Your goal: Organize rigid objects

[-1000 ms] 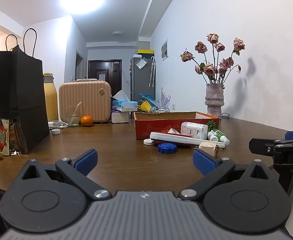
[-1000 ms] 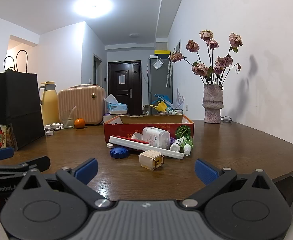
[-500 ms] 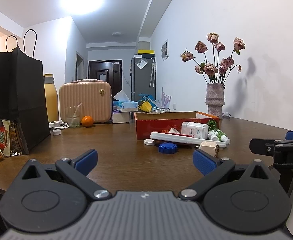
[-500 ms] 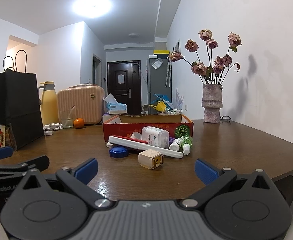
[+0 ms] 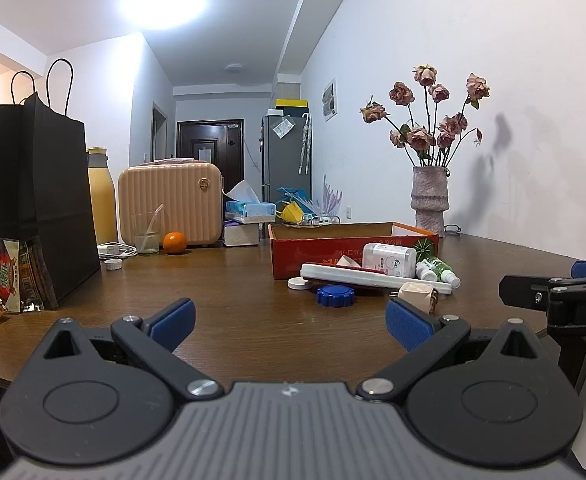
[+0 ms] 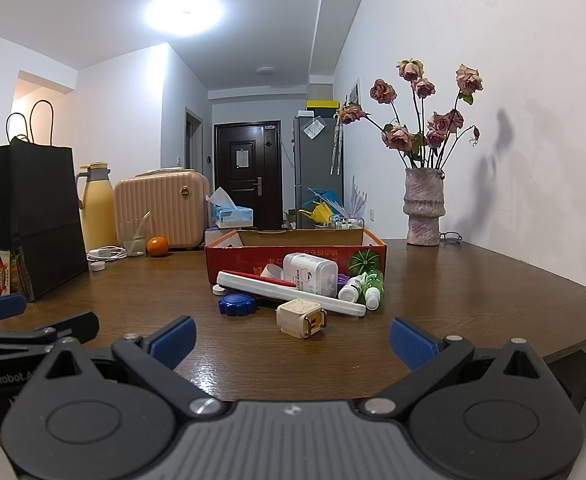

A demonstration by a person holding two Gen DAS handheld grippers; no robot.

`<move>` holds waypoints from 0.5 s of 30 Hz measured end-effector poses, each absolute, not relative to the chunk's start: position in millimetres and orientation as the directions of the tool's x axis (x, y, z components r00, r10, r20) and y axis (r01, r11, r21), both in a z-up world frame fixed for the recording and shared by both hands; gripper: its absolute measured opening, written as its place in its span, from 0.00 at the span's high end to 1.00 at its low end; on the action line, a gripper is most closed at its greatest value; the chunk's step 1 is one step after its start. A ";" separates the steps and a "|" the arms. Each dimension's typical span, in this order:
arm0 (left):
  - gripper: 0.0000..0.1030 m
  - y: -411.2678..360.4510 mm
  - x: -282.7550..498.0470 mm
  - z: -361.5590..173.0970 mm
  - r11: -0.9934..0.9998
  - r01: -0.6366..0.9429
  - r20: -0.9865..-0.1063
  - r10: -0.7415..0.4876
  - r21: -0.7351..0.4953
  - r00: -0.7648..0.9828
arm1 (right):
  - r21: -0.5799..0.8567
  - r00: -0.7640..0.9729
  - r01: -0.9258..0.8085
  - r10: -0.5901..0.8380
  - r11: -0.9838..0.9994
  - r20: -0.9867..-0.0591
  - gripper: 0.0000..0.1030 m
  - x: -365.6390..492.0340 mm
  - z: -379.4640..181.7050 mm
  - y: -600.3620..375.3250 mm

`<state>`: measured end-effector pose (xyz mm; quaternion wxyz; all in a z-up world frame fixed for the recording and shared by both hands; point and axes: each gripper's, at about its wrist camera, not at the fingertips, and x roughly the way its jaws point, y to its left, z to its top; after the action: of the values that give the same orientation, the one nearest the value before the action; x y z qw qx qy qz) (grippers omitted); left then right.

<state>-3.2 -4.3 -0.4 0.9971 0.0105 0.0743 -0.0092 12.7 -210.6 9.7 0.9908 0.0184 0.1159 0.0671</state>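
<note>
A red cardboard box (image 6: 253,257) stands mid-table, also in the left wrist view (image 5: 313,252). In front of it lie a long white case (image 6: 293,290), a white bottle (image 6: 309,273), small green-and-white bottles (image 6: 363,286), a blue cap (image 6: 237,304) and a cream cube (image 6: 301,317). The cube also shows in the left wrist view (image 5: 415,295). My right gripper (image 6: 291,336) is open and empty, just short of the cube. My left gripper (image 5: 289,322) is open and empty near the table's front edge, short of the blue cap (image 5: 335,295).
A black paper bag (image 6: 33,216) and snack packets (image 5: 9,276) stand at the left. A yellow flask (image 6: 97,208), glass (image 6: 133,236), orange (image 6: 157,246), pink case (image 6: 161,208) and tissue box (image 6: 233,216) line the back. A vase of roses (image 6: 423,212) is at the right.
Both grippers have drifted very slightly; the view barely shifts. Nothing on the table has moved and both grippers stay open.
</note>
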 end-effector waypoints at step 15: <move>0.00 -3.4 -2.8 -0.8 1.000 0.023 -0.152 -0.020 0.021 0.988 | 0.053 0.964 -0.128 0.137 0.990 -0.228 0.00 12.7 9.8 -211.0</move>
<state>-2.8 -3.4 -0.8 0.9970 0.0113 0.0761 -0.0107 12.7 -211.0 9.8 0.9908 0.0187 0.1162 0.0670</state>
